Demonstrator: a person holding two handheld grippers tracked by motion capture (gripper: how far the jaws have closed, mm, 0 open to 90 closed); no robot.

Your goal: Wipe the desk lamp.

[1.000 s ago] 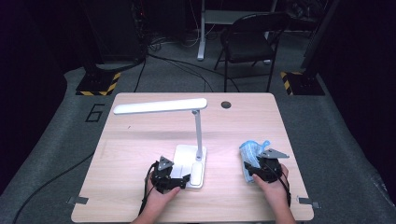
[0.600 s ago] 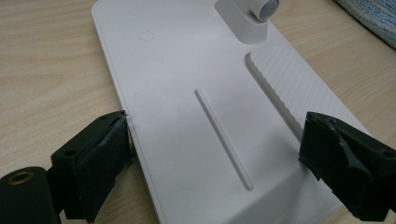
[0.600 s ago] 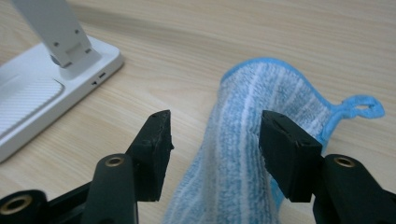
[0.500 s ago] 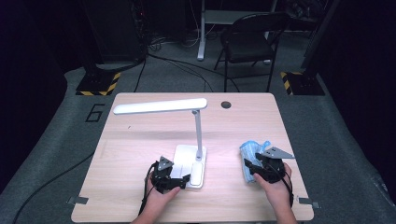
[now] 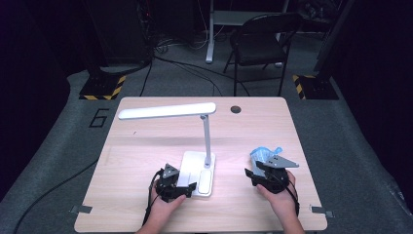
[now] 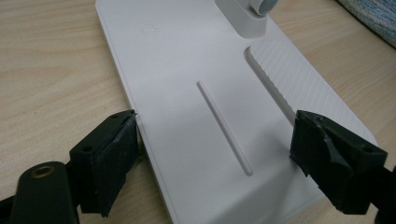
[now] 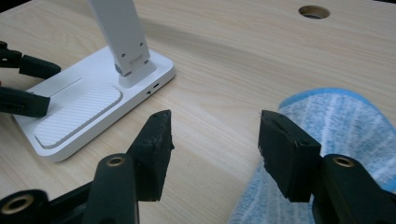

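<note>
Table brightly lit, surroundings dark; gripper views sharp, soft shadows.

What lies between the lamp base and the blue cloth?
Bare tabletop only, seen in the right gripper view between the lamp base and the blue cloth.

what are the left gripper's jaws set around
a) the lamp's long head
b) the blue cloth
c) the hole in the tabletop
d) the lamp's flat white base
d: in the left gripper view the left gripper has one jaw at each side edge of the lamp base.
</note>
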